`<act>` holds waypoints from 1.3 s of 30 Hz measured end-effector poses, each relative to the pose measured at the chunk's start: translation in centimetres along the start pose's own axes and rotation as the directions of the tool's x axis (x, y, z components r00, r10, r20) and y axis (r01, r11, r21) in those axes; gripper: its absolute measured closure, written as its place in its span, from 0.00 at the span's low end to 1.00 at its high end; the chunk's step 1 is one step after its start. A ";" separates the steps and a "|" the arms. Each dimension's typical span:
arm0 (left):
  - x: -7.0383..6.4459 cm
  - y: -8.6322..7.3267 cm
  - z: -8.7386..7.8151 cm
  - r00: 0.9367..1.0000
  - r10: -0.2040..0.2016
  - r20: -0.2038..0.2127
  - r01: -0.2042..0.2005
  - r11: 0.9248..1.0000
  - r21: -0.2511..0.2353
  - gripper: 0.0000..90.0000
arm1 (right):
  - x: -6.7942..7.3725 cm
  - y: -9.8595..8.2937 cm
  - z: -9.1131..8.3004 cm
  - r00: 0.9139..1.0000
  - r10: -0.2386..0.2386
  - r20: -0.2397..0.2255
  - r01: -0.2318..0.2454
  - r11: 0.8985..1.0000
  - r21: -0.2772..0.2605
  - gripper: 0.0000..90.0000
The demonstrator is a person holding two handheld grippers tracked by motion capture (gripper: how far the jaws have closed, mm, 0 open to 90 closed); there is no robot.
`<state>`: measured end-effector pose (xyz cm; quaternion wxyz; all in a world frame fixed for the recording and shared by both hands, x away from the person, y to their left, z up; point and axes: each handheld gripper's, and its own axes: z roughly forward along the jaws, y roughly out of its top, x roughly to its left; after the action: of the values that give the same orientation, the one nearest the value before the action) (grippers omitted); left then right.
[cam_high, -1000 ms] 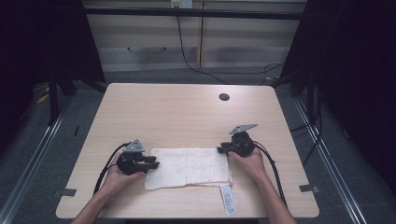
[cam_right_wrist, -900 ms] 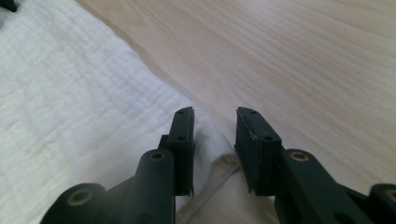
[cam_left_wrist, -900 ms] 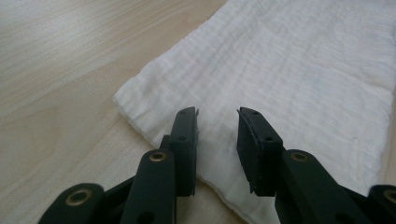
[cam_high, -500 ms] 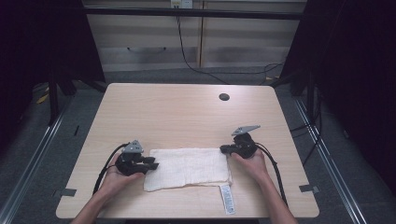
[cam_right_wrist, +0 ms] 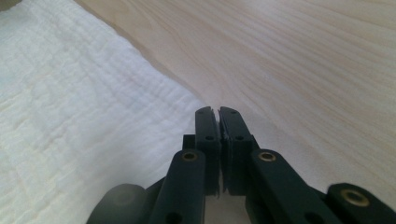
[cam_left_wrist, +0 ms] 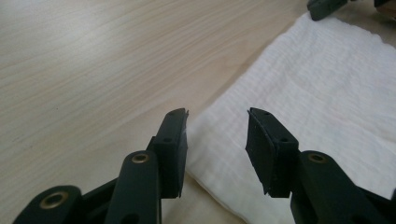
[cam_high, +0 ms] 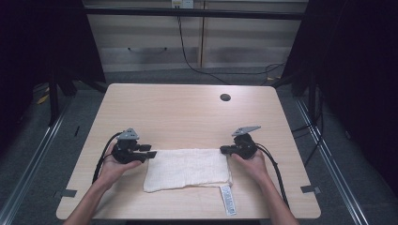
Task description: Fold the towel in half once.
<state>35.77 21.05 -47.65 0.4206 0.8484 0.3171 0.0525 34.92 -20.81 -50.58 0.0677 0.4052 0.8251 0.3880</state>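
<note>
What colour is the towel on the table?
White, with a crinkled weave; the towel shows best in the right gripper view.

The high view looks forward and down on the whole bench (cam_high: 187, 112); both gripper views skim it closely, sharing the white cloth (cam_high: 187, 168).

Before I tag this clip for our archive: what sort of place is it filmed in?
Probably a lab or recording workroom, not a home. A plain wooden table stands alone between dark curtains, cables trail over the grey floor behind it, and only a white towel lies on it.
</note>
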 end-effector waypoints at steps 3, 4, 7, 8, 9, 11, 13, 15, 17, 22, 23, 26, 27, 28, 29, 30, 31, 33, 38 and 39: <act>0.9 0.4 1.1 1.000 -0.016 -0.005 0.016 1.000 0.024 0.64 | 0.0 0.0 0.0 1.000 -0.002 -0.001 0.002 1.000 -0.001 0.97; 1.0 0.4 1.4 1.000 -0.019 0.001 0.019 0.999 0.028 0.63 | 0.0 0.0 0.0 1.000 -0.001 -0.004 0.001 1.000 -0.002 0.97; 1.2 0.3 2.0 1.000 -0.015 -0.006 0.015 1.000 0.027 0.62 | 0.0 0.0 0.0 1.000 0.000 -0.004 0.000 1.000 -0.002 0.97; 1.1 0.3 2.1 1.000 -0.008 -0.016 0.008 0.999 0.036 0.62 | 0.0 0.0 0.0 1.000 0.000 -0.004 0.000 1.000 -0.002 0.97; 1.1 0.2 2.2 1.000 -0.005 -0.013 0.006 0.999 0.044 0.62 | 0.0 0.0 0.0 1.000 -0.001 -0.004 0.001 1.000 -0.002 0.97; 1.1 0.0 2.3 1.000 -0.001 -0.013 0.001 0.998 0.055 0.61 | 0.0 0.0 0.0 1.000 0.001 -0.001 -0.001 1.000 -0.002 0.97; 1.1 -0.1 2.4 1.000 0.013 -0.014 -0.012 0.997 0.071 0.61 | 0.0 0.0 0.0 1.000 -0.002 -0.001 0.002 1.000 -0.003 0.97; 1.1 -0.4 2.5 1.000 0.012 -0.016 -0.011 0.997 0.077 0.61 | 0.0 0.0 0.0 1.000 -0.002 -0.001 0.002 1.000 -0.003 0.97; 1.1 -0.6 2.6 1.000 0.016 -0.011 -0.015 0.996 0.088 0.62 | 0.0 0.0 0.0 1.000 0.001 -0.002 -0.001 1.000 -0.004 0.97; 1.2 -1.0 2.4 0.999 0.043 -0.002 -0.042 0.996 0.080 0.68 | -0.1 0.0 0.1 1.000 0.009 -0.013 -0.009 1.000 -0.008 0.97; 1.1 -1.0 2.3 0.999 0.053 0.002 -0.053 0.995 0.082 0.75 | -0.2 0.0 0.1 1.000 0.010 -0.016 -0.010 1.000 -0.011 0.97; 0.9 -1.2 2.3 0.997 0.070 0.028 -0.072 0.995 0.076 0.90 | -0.3 0.0 0.2 0.999 0.043 -0.033 -0.043 0.999 -0.016 0.97; 0.8 -1.3 2.3 0.997 0.075 0.028 -0.077 0.994 0.077 0.92 | -0.2 0.0 0.3 0.999 0.043 -0.034 -0.043 0.999 -0.014 0.97; 0.8 -1.3 2.2 0.996 0.081 0.029 -0.083 0.993 0.079 0.94 | -0.2 0.1 0.3 0.999 0.043 -0.030 -0.043 0.999 -0.012 0.97; 0.7 -1.3 2.2 0.996 0.080 0.028 -0.082 0.993 0.079 0.94 | -0.2 0.1 0.3 0.999 0.043 -0.030 -0.044 0.999 -0.013 0.97; 0.7 -1.4 2.2 0.997 0.074 0.030 -0.076 0.994 0.074 0.95 | -0.2 0.1 0.3 0.998 0.046 -0.031 -0.046 0.999 -0.015 0.97; 0.7 -1.4 2.2 0.997 0.070 0.031 -0.072 0.995 0.072 0.95 | -0.2 0.1 0.3 0.999 0.046 -0.030 -0.046 0.999 -0.017 0.97; 0.8 -1.4 2.1 0.997 0.065 0.027 -0.067 0.995 0.071 0.95 | -0.2 0.1 0.1 0.999 0.039 -0.024 -0.040 0.999 -0.018 0.97; 0.7 -1.4 2.0 0.998 0.065 0.020 -0.066 0.995 0.072 0.95 | 0.1 0.3 -0.7 0.999 0.030 -0.021 -0.031 0.998 -0.052 0.97; 0.7 -1.4 2.0 0.997 0.064 0.031 -0.066 0.996 0.066 0.95 | 0.1 0.3 -0.9 1.000 0.022 -0.022 -0.024 0.998 -0.058 0.97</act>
<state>36.34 20.72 -50.07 0.3944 0.8726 0.2849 0.0431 34.66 -21.11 -49.75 0.0661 0.4084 0.8094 0.4167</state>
